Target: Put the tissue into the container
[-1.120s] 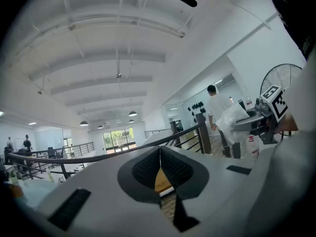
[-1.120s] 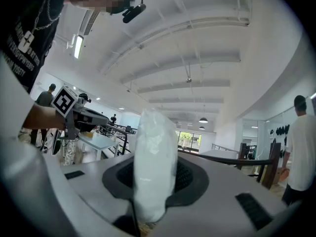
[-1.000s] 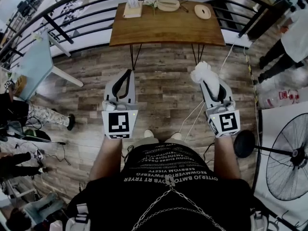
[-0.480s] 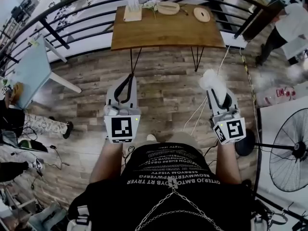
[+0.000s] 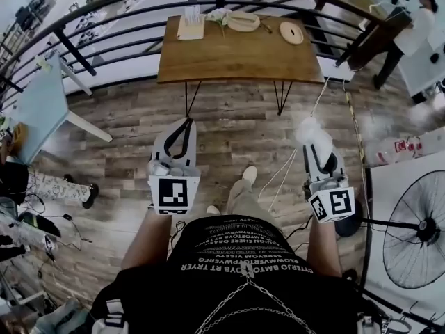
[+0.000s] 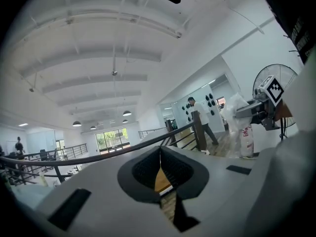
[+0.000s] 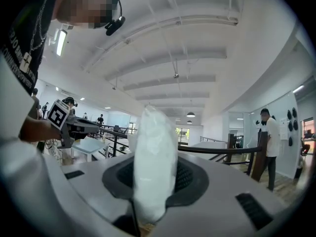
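Right tongs (image 5: 314,143) clenched on tissue (image 5: 310,127). The white wad runs lengthwise along the jaws and bulges past the tips, pointing forward. Left tongs (image 5: 183,124) pressed together, nothing between them. Worktop (image 5: 236,51) lies straight ahead, well apart from both tongs across the plank floor (image 5: 236,127). Likely container: oval dish (image 5: 243,22) at the far edge, ahead and left of the tissue; not certain from here. Right arm carries, so the reach should go forward and slightly inward
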